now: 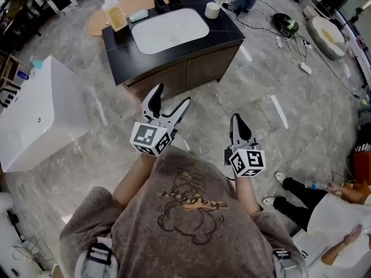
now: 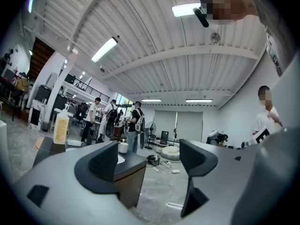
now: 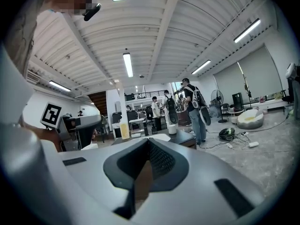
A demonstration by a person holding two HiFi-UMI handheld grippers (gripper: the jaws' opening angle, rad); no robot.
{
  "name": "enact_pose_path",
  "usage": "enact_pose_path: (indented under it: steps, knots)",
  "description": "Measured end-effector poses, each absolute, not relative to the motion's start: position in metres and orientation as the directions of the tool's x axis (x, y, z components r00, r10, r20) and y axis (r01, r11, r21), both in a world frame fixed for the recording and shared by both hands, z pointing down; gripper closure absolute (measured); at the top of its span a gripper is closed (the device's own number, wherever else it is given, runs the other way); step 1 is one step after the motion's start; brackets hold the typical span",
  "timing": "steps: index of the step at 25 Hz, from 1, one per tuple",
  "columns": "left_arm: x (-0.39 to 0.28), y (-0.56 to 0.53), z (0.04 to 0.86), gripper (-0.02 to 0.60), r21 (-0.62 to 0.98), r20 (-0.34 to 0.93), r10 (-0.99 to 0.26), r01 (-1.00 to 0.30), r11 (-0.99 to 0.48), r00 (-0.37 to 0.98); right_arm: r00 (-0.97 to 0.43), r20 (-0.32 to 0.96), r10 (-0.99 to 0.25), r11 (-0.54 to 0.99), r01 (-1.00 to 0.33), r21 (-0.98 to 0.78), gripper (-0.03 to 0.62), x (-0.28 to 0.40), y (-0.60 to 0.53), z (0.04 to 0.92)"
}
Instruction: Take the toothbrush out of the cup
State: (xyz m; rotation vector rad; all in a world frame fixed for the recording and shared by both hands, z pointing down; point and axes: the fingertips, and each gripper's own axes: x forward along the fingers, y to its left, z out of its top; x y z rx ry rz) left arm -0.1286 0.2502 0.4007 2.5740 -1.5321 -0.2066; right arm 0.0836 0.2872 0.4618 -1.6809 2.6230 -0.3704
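The left gripper (image 1: 173, 96) holds its jaws wide and empty, aimed at the vanity (image 1: 165, 59), probably ready to grasp. The right gripper (image 1: 236, 121) is closed on nothing. The cup (image 1: 213, 10) stands on the vanity's far right corner, well apart from both; its toothbrush is too small to make out.

An open lab hall: a freestanding sink cabinet (image 1: 194, 68), a bathtub (image 1: 43, 117), loose floor cables (image 1: 290, 44).

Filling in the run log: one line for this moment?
phase: before reach | left gripper: open, empty | right gripper: shut, empty | cup: on vanity, untouched
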Motion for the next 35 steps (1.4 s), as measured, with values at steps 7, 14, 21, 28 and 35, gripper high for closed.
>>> enact_pose_path:
  steps: [7,14,21,28,35]
  knots:
    - [-0.123,0.234,0.407,0.167,0.194,-0.028,-0.891,-0.872,-0.45,0.454,-0.446,0.126,-0.886,0.418,-0.887,-0.198,0.591,0.088,0.273,0.466]
    - [-0.103,0.195,0.411,0.167,0.192,-0.021,-0.873,-0.855,-0.482,0.488,-0.411,0.136,-0.902,0.381,-0.902,-0.202,0.591,0.109,0.246,0.474]
    - [-0.086,0.137,0.421,0.169,0.187,-0.009,-0.86,-0.844,-0.503,0.511,-0.387,0.141,-0.911,0.356,-0.912,-0.202,0.591,0.123,0.198,0.484]
    - [-0.08,0.065,0.431,0.169,0.192,0.018,-0.855,-0.841,-0.506,0.518,-0.38,0.163,-0.911,0.343,-0.915,-0.213,0.591,0.128,0.133,0.493]
    - [-0.078,-0.018,0.421,0.169,0.185,0.031,-0.843,-0.832,-0.523,0.536,-0.373,0.177,-0.911,0.332,-0.917,-0.22,0.591,0.125,0.055,0.487]
